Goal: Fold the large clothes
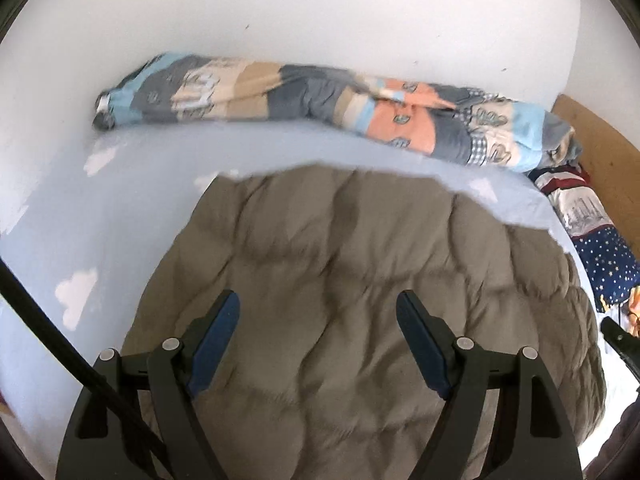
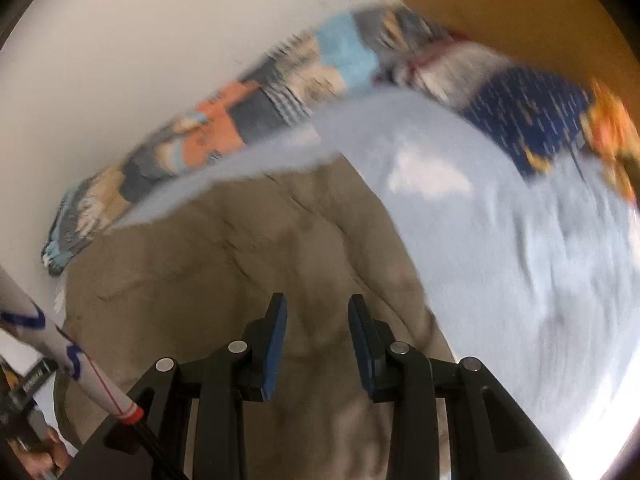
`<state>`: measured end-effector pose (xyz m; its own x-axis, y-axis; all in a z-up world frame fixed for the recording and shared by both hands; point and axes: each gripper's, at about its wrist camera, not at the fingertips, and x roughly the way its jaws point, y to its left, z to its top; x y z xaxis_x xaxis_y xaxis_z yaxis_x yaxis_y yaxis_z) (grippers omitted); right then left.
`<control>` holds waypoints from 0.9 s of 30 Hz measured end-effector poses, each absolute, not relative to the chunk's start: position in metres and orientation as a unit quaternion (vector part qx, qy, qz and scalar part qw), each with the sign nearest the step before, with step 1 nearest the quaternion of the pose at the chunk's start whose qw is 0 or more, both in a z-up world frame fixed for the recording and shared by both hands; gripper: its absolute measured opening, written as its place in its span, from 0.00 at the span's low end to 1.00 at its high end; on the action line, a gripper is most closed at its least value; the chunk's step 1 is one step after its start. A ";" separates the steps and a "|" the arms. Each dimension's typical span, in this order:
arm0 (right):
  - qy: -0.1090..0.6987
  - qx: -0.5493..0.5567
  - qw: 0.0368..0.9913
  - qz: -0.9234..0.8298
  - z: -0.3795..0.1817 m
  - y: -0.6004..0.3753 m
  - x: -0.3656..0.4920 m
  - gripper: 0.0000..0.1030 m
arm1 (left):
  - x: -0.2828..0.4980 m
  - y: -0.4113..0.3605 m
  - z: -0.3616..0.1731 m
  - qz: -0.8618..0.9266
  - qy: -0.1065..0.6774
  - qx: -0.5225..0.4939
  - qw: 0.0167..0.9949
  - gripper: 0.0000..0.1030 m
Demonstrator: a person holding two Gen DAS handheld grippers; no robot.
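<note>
Jacket (image 1: 340,280) lies on our bed (image 1: 120,208); our left gripper (image 1: 318,308) gapes wide, right gripper (image 2: 317,312) half-parted, both empty.

- Your right gripper (image 2: 317,308) hangs over the brown quilted coat (image 2: 224,256), jaws partly apart with nothing between them.
- Right of the jaws lies the pale blue bed sheet (image 2: 500,240), blurred.
- Beyond the jaws, a patchwork blanket (image 2: 224,128) runs along the white wall (image 2: 140,60).
- Far right beyond them sits a navy starred cushion (image 2: 532,112).
</note>
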<state>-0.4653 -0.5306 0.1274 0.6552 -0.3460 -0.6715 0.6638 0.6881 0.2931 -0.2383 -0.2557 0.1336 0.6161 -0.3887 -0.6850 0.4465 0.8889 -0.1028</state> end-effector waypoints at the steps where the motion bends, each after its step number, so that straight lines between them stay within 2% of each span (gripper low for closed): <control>1: 0.294 0.264 0.874 -0.281 0.129 -0.529 -0.456 0.34 | -0.234 -0.264 0.134 -0.238 0.370 0.042 0.897 0.78; 7: 0.318 0.239 0.883 -0.249 0.120 -0.526 -0.392 0.33 | -0.220 -0.302 0.116 -0.253 0.391 0.072 0.882 0.78; 11: 0.364 0.225 0.872 -0.239 0.097 -0.522 -0.357 0.34 | -0.218 -0.318 0.101 -0.240 0.392 0.110 0.881 0.79; 16: 0.390 0.207 0.859 -0.258 0.078 -0.518 -0.341 0.44 | -0.218 -0.322 0.094 -0.235 0.395 0.121 0.880 0.81; 20: 0.391 0.204 0.859 -0.260 0.080 -0.520 -0.343 0.44 | -0.221 -0.322 0.098 -0.231 0.379 0.123 0.888 0.81; 27: 0.345 0.156 0.891 -0.248 0.110 -0.486 -0.356 0.44 | -0.254 -0.323 0.110 -0.236 0.322 0.141 0.906 0.81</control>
